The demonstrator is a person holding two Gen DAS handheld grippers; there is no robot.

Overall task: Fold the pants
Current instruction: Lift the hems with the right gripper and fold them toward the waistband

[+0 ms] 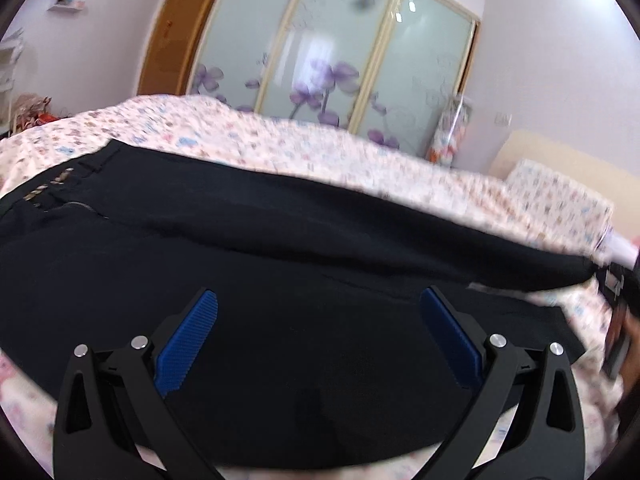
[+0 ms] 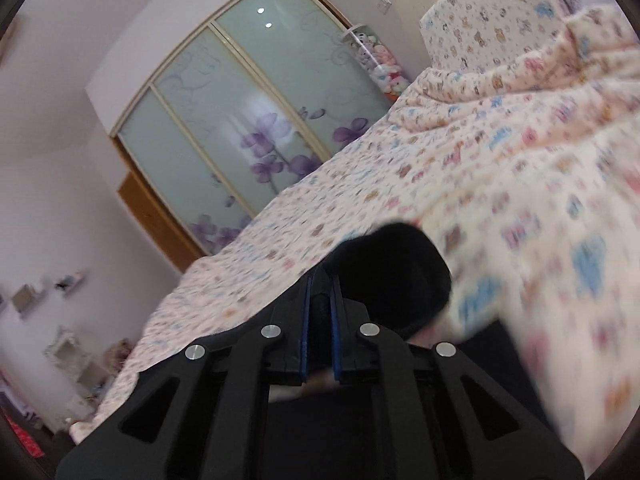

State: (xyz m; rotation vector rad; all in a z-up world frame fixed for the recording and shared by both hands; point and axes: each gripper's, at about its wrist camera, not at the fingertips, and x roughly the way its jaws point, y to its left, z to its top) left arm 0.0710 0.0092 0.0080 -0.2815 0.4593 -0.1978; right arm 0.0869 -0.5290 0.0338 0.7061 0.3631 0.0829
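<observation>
Black pants [image 1: 248, 248] lie across the bed, waistband with belt loops at the far left, legs running right. My left gripper [image 1: 318, 304] is open and empty, its blue pads spread just above the middle of the pants. My right gripper [image 2: 322, 284] is shut on a bunch of the black pant fabric [image 2: 396, 276], which bulges past the fingertips above the bed. In the left wrist view the right gripper [image 1: 614, 284] shows at the right edge by the leg end.
The bed [image 1: 280, 136] has a pink patterned bedspread [image 2: 520, 184], with a matching pillow [image 2: 492, 12] at the head. A wardrobe with frosted floral sliding doors [image 1: 332, 48] stands beyond the bed. Stuffed toys [image 2: 380, 60] sit in the corner. White shelves [image 2: 68, 356] stand at the left.
</observation>
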